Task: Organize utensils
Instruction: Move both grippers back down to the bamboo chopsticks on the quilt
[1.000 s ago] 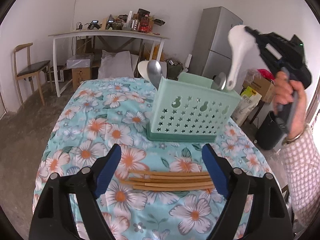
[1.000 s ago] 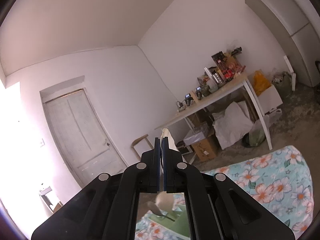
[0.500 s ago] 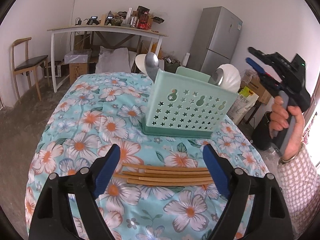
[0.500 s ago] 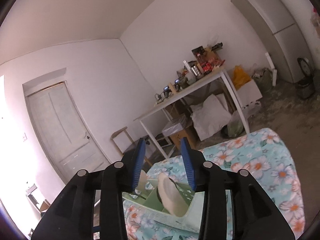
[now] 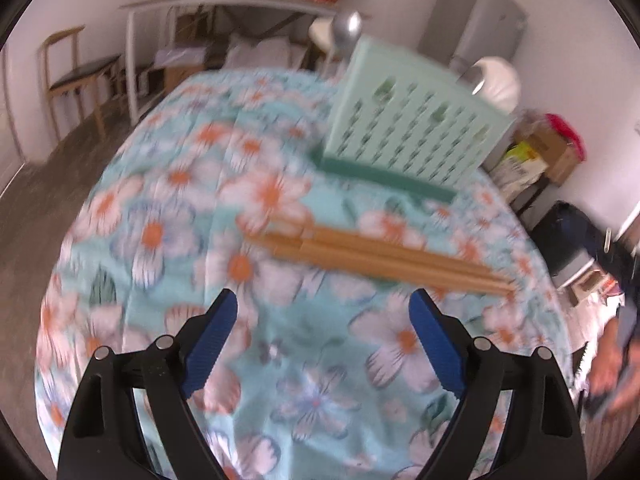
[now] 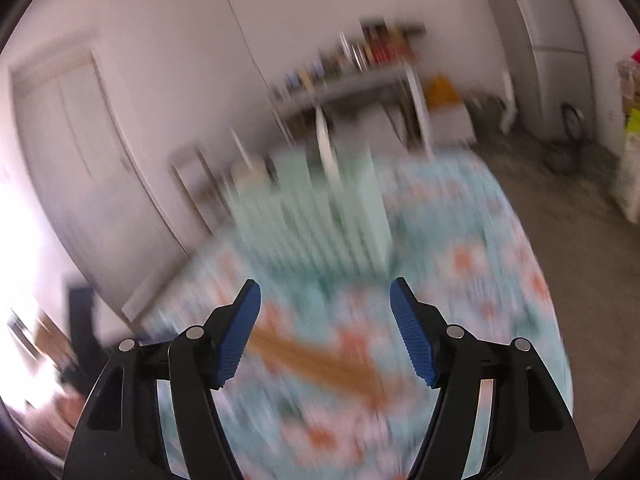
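A mint green utensil basket [image 5: 416,128] stands at the far side of the flowered table. A metal spoon [image 5: 347,30] and a white spoon [image 5: 500,80] stick up from it. Several wooden chopsticks [image 5: 380,258] lie side by side on the cloth in front of the basket. My left gripper [image 5: 324,340] is open and empty, just short of the chopsticks. My right gripper [image 6: 325,328] is open and empty, above the table; its view is blurred, with the basket [image 6: 316,204] ahead and the chopsticks [image 6: 320,364] below the fingers.
The table [image 5: 152,240] has a flowered cloth. Behind it are a white desk [image 5: 224,4] with clutter, a wooden chair [image 5: 76,76], a grey fridge [image 5: 480,16] and boxes [image 5: 540,152] on the floor at right.
My right gripper let go of the white spoon into the basket, opened, and swung down toward the table. My left gripper moved forward and tilted toward the chopsticks.
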Demonstrator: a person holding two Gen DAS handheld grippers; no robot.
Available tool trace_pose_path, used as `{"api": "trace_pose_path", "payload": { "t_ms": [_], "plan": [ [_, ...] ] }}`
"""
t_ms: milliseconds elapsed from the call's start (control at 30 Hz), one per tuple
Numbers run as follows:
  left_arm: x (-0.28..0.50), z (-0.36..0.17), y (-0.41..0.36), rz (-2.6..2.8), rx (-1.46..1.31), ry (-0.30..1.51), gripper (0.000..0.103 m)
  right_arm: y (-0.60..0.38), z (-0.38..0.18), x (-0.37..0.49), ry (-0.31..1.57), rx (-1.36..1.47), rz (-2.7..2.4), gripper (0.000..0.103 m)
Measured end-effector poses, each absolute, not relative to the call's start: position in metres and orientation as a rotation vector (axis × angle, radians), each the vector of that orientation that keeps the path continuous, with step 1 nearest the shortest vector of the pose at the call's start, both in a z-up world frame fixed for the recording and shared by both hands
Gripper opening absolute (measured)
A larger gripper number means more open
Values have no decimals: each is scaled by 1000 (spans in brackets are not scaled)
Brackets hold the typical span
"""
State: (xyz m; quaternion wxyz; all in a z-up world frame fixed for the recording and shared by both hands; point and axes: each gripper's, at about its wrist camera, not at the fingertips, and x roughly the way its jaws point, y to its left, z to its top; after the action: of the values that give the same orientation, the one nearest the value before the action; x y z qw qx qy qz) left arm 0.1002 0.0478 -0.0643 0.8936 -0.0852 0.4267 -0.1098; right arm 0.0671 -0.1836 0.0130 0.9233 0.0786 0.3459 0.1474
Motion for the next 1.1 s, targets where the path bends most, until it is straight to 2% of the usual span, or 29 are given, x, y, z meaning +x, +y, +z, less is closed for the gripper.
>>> {"api": "trace_pose_path", "payload": {
  "t_ms": [167,233,300,467,567,633,667,733,833,1100],
  "plan": [
    [100,-82,41,-144,-135,930,86,-157,-34,50,872,12,177,76],
    [98,-85,38,-136,-128,923,90,-148,-48,45,915,-34,140,87],
    [97,-86,35,-148,-119,925,97,-141,-59,41,940,-94,113,89],
    [95,-84,41,-176,-162,914,97,-147,-31,46,853,-28,171,88],
    [93,-83,48,-195,-202,897,97,-138,-12,67,786,14,192,72],
    [91,-84,50,-203,-212,887,97,-126,-11,85,773,20,216,45],
    [90,-85,50,-206,-213,884,97,-118,-15,96,788,24,244,39],
    [88,-86,50,-211,-215,876,97,-105,-25,109,822,34,287,19],
    [84,-87,51,-217,-217,859,97,-88,-51,112,875,-18,306,15],
    [79,-89,54,-236,-223,829,97,-82,-47,63,863,-114,359,14]
  ]
}}
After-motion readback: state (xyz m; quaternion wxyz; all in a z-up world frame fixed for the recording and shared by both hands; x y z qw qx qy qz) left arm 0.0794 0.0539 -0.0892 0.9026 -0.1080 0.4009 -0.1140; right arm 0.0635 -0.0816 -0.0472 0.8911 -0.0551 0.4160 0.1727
